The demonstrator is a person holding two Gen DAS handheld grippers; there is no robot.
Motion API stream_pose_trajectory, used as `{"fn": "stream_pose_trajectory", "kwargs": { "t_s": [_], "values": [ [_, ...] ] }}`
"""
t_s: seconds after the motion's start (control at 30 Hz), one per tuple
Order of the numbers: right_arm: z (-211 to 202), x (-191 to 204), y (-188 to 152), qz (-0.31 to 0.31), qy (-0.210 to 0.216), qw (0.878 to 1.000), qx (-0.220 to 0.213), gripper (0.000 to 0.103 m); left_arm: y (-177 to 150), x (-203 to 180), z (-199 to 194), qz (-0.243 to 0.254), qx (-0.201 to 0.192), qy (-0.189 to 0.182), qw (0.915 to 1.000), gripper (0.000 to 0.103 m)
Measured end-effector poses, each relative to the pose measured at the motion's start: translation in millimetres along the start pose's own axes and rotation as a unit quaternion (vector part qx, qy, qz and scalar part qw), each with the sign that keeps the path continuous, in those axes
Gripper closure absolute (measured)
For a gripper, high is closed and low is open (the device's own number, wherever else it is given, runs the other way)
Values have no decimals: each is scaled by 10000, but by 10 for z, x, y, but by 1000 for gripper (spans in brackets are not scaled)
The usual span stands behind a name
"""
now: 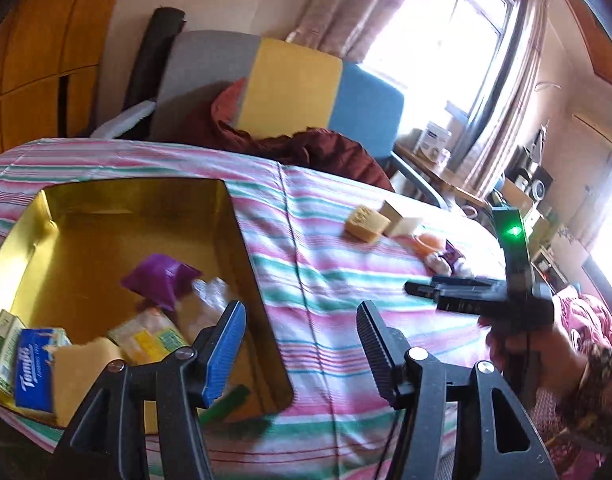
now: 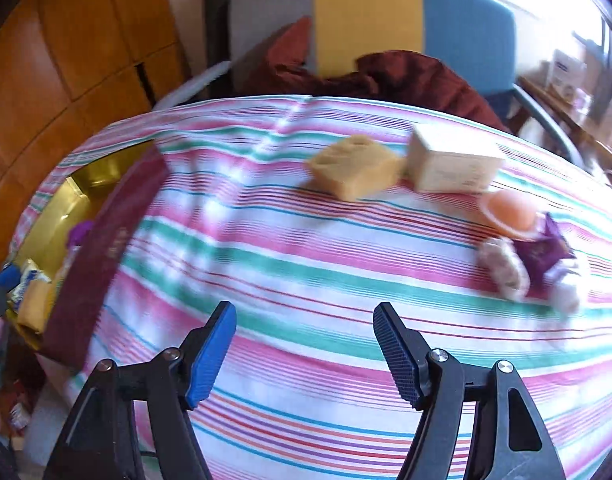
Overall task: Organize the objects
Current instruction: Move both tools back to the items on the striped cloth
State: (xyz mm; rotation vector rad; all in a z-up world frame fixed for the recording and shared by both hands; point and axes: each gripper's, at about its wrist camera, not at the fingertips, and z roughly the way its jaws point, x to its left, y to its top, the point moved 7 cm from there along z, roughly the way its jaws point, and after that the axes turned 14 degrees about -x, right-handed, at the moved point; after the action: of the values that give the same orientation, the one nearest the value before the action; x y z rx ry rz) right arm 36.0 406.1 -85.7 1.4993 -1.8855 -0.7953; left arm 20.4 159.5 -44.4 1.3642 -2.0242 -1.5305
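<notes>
A gold-lined tin box point(image 1: 242, 240) sits on the striped table at left, holding a purple packet point(image 1: 158, 280), a blue tissue pack point(image 1: 34, 368), a yellow sponge point(image 1: 86, 376) and other packets. My left gripper point(image 1: 302, 344) is open and empty at the box's right edge. My right gripper point(image 2: 306, 344) is open and empty above the cloth; it also shows in the left wrist view point(image 1: 417, 290). Ahead of it lie a yellow sponge point(image 2: 353, 168), a cream box point(image 2: 449, 160), a jelly cup point(image 2: 509, 212), a purple packet point(image 2: 541, 256) and wrapped sweets point(image 2: 505, 268).
The striped cloth point(image 2: 306, 264) covers the table. The box point(image 2: 102, 248) shows dark red outside at left in the right wrist view. A grey, yellow and blue chair point(image 1: 290, 84) with a dark red garment point(image 1: 306, 148) stands behind. A cluttered desk point(image 1: 437, 172) is at the right by the window.
</notes>
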Motion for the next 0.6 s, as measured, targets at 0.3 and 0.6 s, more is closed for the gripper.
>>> {"fn": "stream_pose_trajectory", "kwargs": {
  "t_s": [0.3, 0.6],
  "values": [
    [-266, -1448, 98, 881, -1298, 9874, -225, 31, -159, -305, 31, 192, 218, -282, 9992, 44],
    [-178, -2344, 158, 1592, -1700, 9718, -368, 39, -328, -605, 137, 651, 552, -478, 9952, 44]
  ]
}}
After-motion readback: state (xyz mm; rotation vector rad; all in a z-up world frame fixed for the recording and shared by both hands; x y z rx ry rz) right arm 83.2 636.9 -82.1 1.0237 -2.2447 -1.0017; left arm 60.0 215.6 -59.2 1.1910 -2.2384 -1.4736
